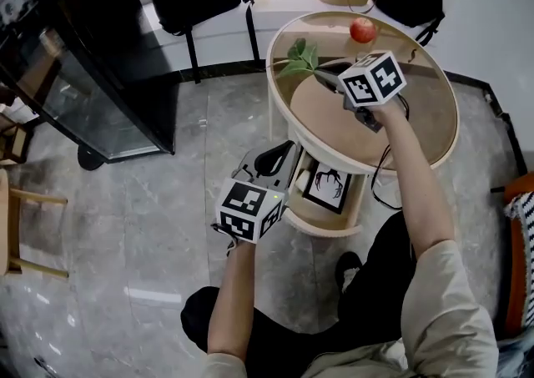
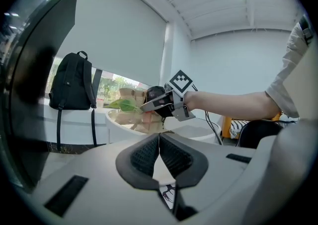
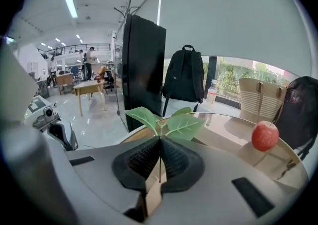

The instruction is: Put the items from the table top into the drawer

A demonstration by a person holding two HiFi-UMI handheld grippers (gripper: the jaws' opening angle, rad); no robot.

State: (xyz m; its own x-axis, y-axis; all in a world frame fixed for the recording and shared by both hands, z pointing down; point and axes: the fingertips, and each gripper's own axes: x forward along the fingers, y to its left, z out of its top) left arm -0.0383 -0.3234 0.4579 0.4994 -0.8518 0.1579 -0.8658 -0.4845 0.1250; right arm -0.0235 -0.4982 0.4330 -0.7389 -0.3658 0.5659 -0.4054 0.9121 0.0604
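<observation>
Over the left edge of the round table (image 1: 417,130), the leaf sprig (image 3: 164,122) stands out from our right gripper (image 3: 160,142), whose pads pinch its thin stem tight. We judge the carry is in hand: next the sprig must come back and down into the open drawer (image 1: 321,218) under the table top, where a printed card (image 1: 327,187) lies. Our left gripper (image 2: 159,142) hovers beside the drawer front, jaws pressed together on nothing. An apple (image 1: 362,30) on the far side is yet to go

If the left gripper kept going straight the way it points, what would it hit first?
Most likely the round table, on its white side near the open drawer; depth is unclear.
</observation>
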